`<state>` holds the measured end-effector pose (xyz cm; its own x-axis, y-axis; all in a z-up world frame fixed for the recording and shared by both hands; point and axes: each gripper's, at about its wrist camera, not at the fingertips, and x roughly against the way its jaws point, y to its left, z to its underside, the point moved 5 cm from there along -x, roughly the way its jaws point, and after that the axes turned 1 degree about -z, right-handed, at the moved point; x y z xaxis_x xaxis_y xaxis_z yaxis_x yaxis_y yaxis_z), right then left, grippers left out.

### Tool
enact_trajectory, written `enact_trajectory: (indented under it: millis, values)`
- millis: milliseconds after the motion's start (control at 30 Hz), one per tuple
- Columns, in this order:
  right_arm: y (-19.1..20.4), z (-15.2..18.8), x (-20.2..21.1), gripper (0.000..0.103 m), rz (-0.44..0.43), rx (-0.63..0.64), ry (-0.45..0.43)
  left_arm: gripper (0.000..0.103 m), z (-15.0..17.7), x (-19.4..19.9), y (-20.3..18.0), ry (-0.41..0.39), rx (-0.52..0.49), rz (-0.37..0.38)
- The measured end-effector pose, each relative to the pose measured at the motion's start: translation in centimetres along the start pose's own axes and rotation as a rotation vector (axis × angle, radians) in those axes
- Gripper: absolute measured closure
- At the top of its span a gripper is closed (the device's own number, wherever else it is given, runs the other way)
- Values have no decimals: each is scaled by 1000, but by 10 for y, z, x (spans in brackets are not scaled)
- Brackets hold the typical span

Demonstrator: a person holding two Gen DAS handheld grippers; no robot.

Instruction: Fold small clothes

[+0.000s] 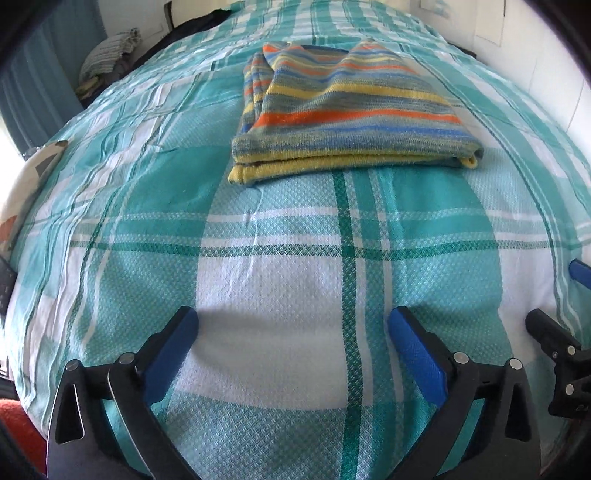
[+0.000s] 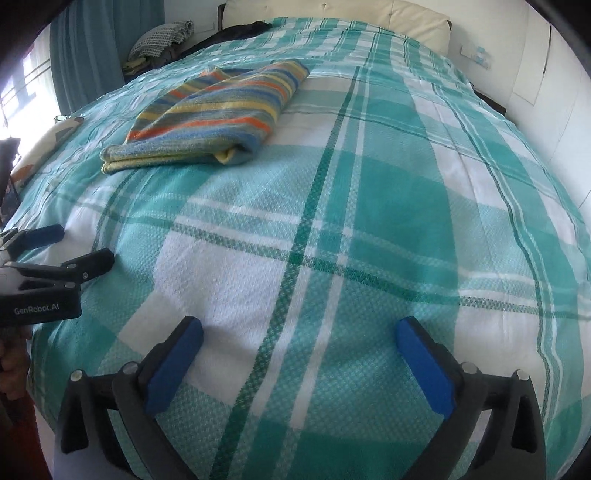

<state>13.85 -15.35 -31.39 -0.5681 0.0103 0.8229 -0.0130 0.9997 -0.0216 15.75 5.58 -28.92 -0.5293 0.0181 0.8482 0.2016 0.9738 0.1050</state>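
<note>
A striped knit garment, in yellow, orange, blue and grey, lies folded in layers on the teal and white plaid bedspread. It also shows in the right wrist view, up and to the left. My left gripper is open and empty, low over the bedspread, well short of the garment. My right gripper is open and empty too, over bare bedspread. The right gripper's fingers show at the right edge of the left wrist view; the left gripper shows at the left edge of the right wrist view.
A pile of striped and dark clothes sits at the far left corner of the bed. A cream headboard cushion and white wall bound the far and right sides. A blue curtain hangs at left.
</note>
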Motion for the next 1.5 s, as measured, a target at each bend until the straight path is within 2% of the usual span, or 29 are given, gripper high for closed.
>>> enact_trajectory:
  millis: [167,1500]
  values:
    - [6,3,-3,0,28,24,-25,1,0,-2,0,-5,-9,-5]
    - [11,2,-8,0,58,50,-4,1,1,-6,-6,-18,-24,-5]
